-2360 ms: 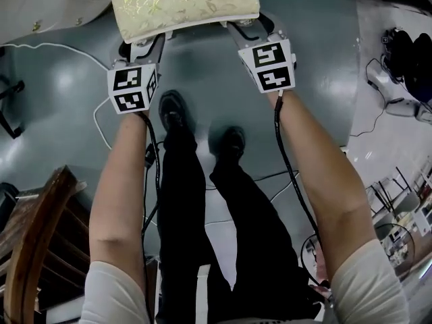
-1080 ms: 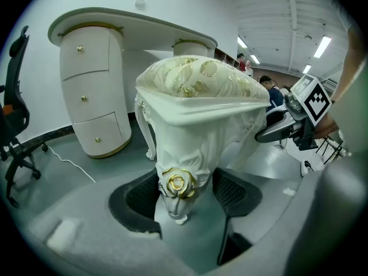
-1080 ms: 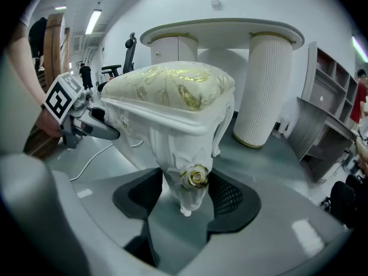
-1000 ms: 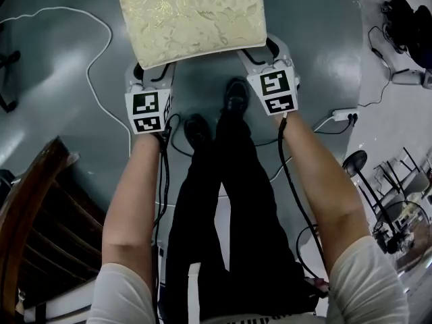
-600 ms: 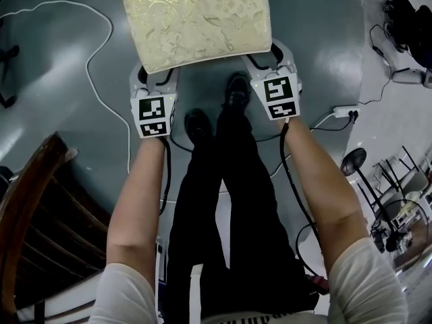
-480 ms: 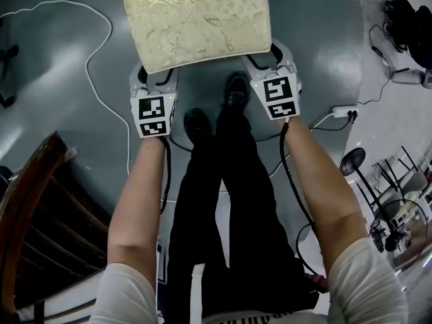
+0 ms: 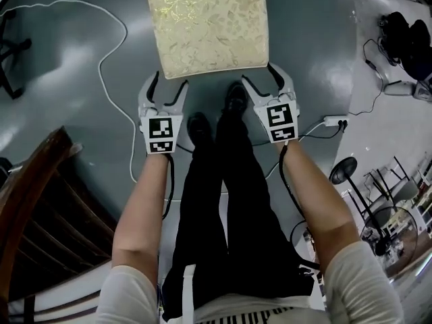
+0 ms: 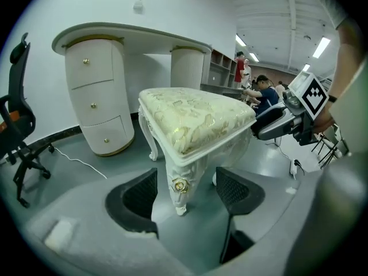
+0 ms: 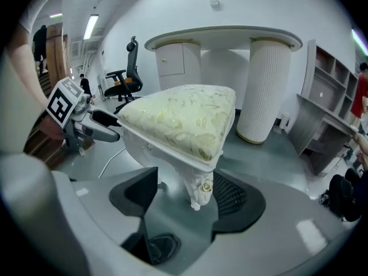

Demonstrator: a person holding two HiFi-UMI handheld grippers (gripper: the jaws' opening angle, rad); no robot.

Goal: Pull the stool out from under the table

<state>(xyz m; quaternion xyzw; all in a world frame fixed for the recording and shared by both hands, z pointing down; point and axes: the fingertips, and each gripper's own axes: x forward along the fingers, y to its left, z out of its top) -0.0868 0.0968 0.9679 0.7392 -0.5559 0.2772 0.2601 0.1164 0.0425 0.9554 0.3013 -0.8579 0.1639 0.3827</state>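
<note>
The cream brocade stool (image 7: pixel 206 25) on carved white legs stands on the glossy grey floor (image 7: pixel 317 46), clear of the curved white table (image 8: pixel 132 36); the left hand-held gripper (image 7: pixel 169 82) and right hand-held gripper (image 7: pixel 258 75), jaws just spread, pinch nothing.

Stool (image 7: pixel 206 25): on the floor (image 7: pixel 67 59) at 12 o'clock, clear of the table.
Table (image 8: pixel 132 36): behind the stool, apart from it.
Person's feet (image 7: pixel 198 128): at the stool's 6 o'clock.
Cable (image 7: pixel 111 66): on the floor, at the stool's 9 o'clock.
Office chair (image 8: pixel 17 125): at the table's 9 o'clock.
Wooden chair (image 7: pixel 34 208): at the person's 8 o'clock.
Fan (image 7: pixel 344 171): at the person's 3 o'clock.
</note>
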